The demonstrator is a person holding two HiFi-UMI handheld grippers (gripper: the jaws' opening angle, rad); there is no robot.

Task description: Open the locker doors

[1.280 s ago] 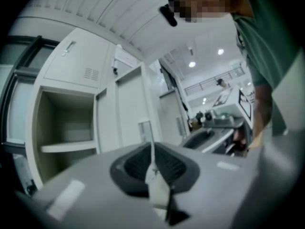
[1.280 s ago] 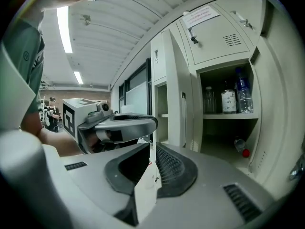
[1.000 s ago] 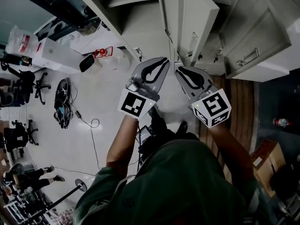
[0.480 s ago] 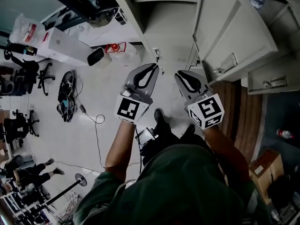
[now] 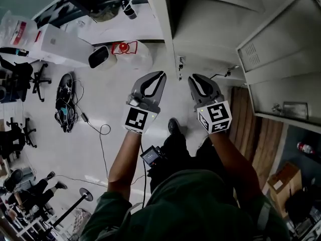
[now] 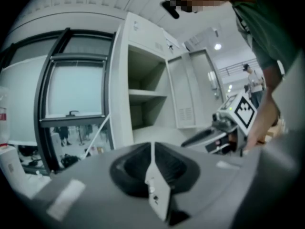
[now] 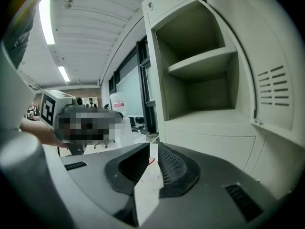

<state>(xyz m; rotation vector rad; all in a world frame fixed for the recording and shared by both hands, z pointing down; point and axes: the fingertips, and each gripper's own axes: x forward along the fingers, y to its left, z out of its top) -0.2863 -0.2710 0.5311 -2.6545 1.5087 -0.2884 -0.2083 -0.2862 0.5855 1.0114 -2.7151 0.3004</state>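
The pale grey lockers (image 5: 210, 29) fill the top of the head view. One tall compartment stands open, with its door (image 5: 281, 39) swung out to the right. My left gripper (image 5: 161, 75) and right gripper (image 5: 193, 77) hang side by side just below the lockers, touching nothing. In the left gripper view the open compartment with a shelf (image 6: 145, 109) and its door (image 6: 183, 97) lie ahead, and the left gripper (image 6: 152, 149) is shut and empty. The right gripper view shows the same shelved compartment (image 7: 205, 80) close by. The right gripper (image 7: 151, 149) is also shut on nothing.
White boxes (image 5: 60, 46) and a red lantern-like object (image 5: 120, 47) sit on the floor at the left, with a tangle of black cables (image 5: 66, 102) beyond. A wooden strip (image 5: 251, 134) and a cardboard box (image 5: 286, 177) lie to the right. A large window (image 6: 76, 94) adjoins the lockers.
Both grippers have drawn back a little from the lockers. The tall door at the right now stands swung farther open. The jaws have stayed shut.
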